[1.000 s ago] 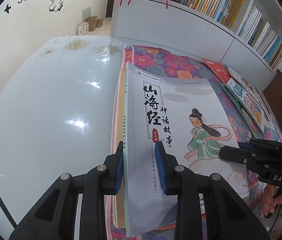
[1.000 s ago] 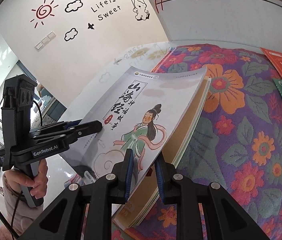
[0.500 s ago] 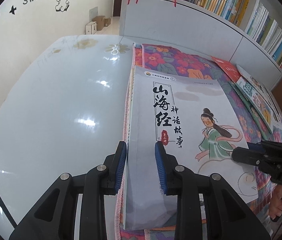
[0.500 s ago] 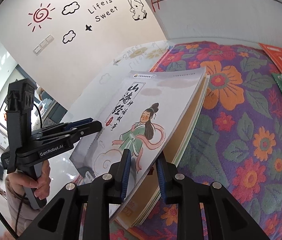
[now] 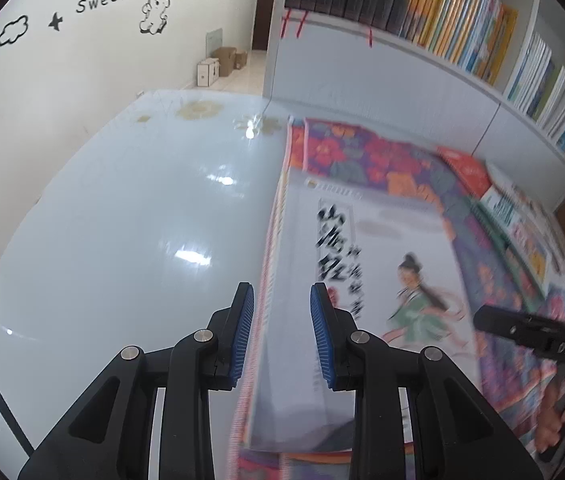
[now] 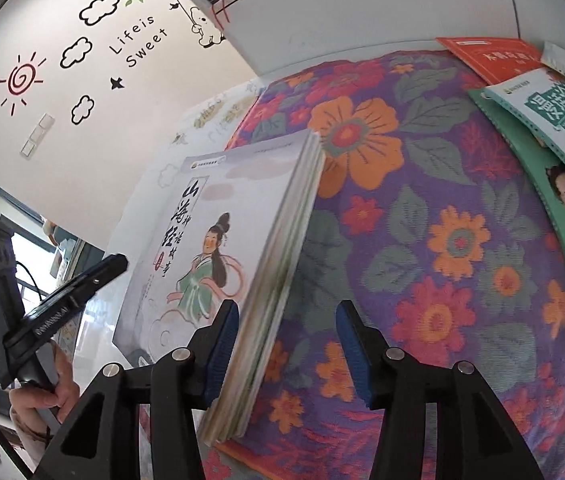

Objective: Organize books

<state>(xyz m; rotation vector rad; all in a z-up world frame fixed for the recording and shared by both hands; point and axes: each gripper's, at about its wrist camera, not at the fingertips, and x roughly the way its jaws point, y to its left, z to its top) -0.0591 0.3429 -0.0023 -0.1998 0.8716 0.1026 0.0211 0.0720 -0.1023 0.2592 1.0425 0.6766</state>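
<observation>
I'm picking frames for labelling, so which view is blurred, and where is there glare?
Left wrist view: the white book and floral cloth are smeared by motion blur, its title unreadable; bright glare spots sit on the glossy table. Right wrist view: sharp, title legible, no glare on the cloth; both show fisheye bending at the edges.

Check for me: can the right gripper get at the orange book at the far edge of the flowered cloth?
Probably yes. The right gripper is opening off the stack of books, and only bare flowered cloth lies between it and the orange book.
</observation>
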